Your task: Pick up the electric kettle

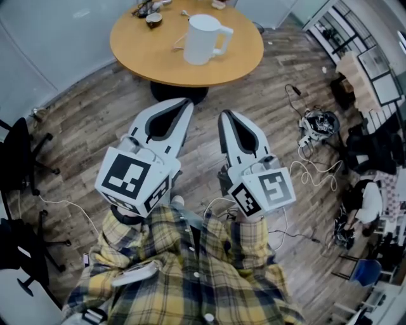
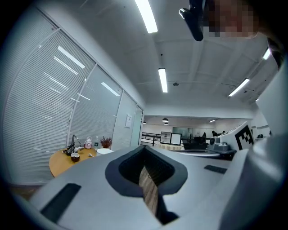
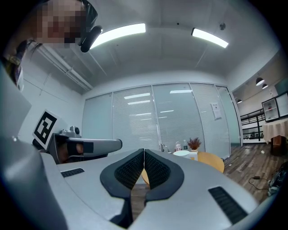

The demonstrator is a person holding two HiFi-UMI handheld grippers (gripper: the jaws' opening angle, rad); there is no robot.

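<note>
Kettle [image 1: 204, 39], white, upright on round counter [image 1: 139, 54] at 12 o'clock; contents hidden. Small bowl [image 1: 153, 20] at 11. Left tongs [image 1: 186, 103] and right tongs [image 1: 223, 115] clenched, empty, well apart from it.

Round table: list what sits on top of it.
On the round table: a white electric kettle mid-table, a small bowl and clutter at the far edge. Whatever lies behind the kettle is covered.

One kettle [image 1: 203, 39], one table [image 1: 146, 57], perhaps one small cup [image 1: 153, 20], two hand-held grippers [image 1: 188, 103] [image 1: 225, 115].
</note>
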